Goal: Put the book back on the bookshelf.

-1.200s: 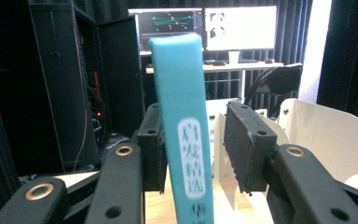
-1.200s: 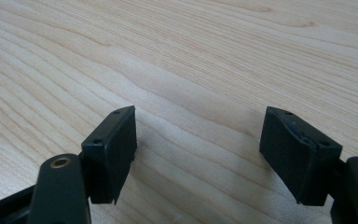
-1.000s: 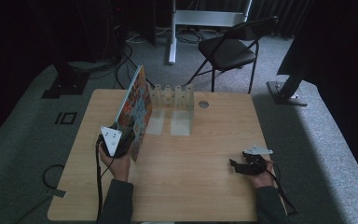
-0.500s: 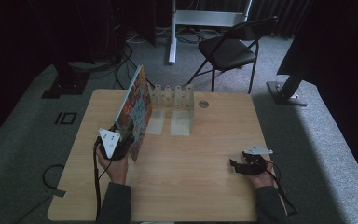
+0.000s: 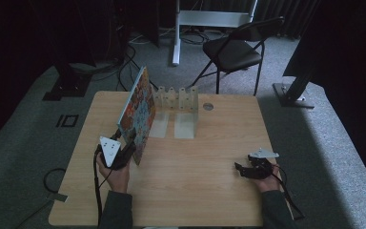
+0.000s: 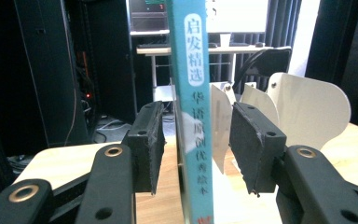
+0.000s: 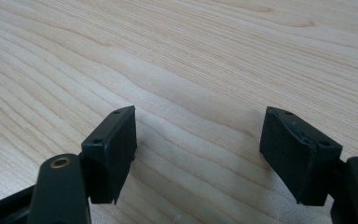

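1. My left gripper [image 6: 196, 154] had its jaws just eased apart, and the book [image 6: 192, 116] stood upright between them with a gap on each side; no pad pressed on it.
2. That book [image 5: 137, 114] stood on its edge on the table [image 5: 209, 191], tilted, its far end by the white dividers [image 5: 176, 100].
3. My left gripper [image 5: 119, 155] sat at the book's near end.
4. My right gripper [image 7: 198, 149] gaped wide over bare wood, well apart from the book, near the table's right edge [image 5: 248, 169].

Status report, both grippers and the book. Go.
Left gripper open, jaws just opened, book upright between pads, untouched. Right gripper open over bare table. Rack beyond.
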`<state>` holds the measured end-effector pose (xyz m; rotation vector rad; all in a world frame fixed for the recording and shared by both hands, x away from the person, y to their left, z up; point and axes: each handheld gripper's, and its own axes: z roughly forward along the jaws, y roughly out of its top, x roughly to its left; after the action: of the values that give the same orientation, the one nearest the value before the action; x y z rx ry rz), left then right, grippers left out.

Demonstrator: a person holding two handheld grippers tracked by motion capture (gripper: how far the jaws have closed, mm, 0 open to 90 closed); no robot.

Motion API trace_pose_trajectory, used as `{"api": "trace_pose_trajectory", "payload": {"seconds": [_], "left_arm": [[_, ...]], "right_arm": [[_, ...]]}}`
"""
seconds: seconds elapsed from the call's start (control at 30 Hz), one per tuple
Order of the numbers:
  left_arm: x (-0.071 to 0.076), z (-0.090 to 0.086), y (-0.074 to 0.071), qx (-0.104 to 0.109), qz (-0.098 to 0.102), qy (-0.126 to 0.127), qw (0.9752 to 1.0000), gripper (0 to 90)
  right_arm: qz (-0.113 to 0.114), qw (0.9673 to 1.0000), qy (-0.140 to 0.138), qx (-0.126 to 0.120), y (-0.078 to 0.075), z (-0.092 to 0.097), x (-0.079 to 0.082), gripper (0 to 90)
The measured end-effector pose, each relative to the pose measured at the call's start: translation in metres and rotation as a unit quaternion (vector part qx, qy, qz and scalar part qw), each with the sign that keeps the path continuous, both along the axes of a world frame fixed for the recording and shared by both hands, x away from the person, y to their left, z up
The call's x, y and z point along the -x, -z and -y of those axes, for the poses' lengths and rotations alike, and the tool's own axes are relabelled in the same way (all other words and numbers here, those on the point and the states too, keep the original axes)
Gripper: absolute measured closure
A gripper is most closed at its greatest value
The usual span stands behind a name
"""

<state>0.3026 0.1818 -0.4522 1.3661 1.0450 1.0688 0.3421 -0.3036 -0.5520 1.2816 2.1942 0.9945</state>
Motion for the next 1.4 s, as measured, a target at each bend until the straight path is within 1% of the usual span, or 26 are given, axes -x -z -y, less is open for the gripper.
{"api": "trace_pose_trajectory", "payload": {"seconds": [0.07, 0.2, 0.37, 0.57, 0.73, 1.03, 1.2, 1.4], "left_arm": [[0.002, 0.0, 0.001, -0.003, -0.002, 0.001, 1.0, 54.8], [0.003, -0.001, 0.004, 0.004, -0.005, 0.003, 1.0, 54.8], [0.006, -0.002, 0.006, 0.0, -0.011, 0.005, 0.9999, 54.8], [0.01, -0.004, 0.008, 0.001, -0.021, 0.013, 0.9997, 54.7], [0.014, -0.005, 0.011, -0.005, -0.027, 0.018, 0.9995, 54.7], [0.021, -0.008, 0.019, -0.005, -0.043, 0.023, 0.9988, 54.6], [0.024, -0.01, 0.021, -0.006, -0.048, 0.025, 0.9985, 54.6], [0.029, -0.01, 0.024, -0.012, -0.057, 0.038, 0.9975, 54.8]], "right_arm": [[0.0, 1.0, 0.0, 0.0, 0.0, 0.0, 0.0, 27.0], [0.0, 1.0, 0.001, 0.0, 0.0, 0.0, 0.0, 27.0], [0.0, 1.0, 0.001, 0.0, 0.0, 0.0, 0.0, 27.0], [0.0, 1.0, 0.001, 0.0, 0.0, 0.0, 0.0, 27.0], [0.0, 1.0, 0.001, 0.0, 0.0, 0.0, 0.0, 27.0], [0.0, 1.0, 0.001, 0.0, 0.0, 0.0, 0.001, 27.0], [0.0, 1.0, 0.001, 0.0, 0.0, 0.0, 0.001, 26.9], [0.0, 1.0, 0.001, 0.0, 0.0, 0.0, 0.001, 27.0]]}}
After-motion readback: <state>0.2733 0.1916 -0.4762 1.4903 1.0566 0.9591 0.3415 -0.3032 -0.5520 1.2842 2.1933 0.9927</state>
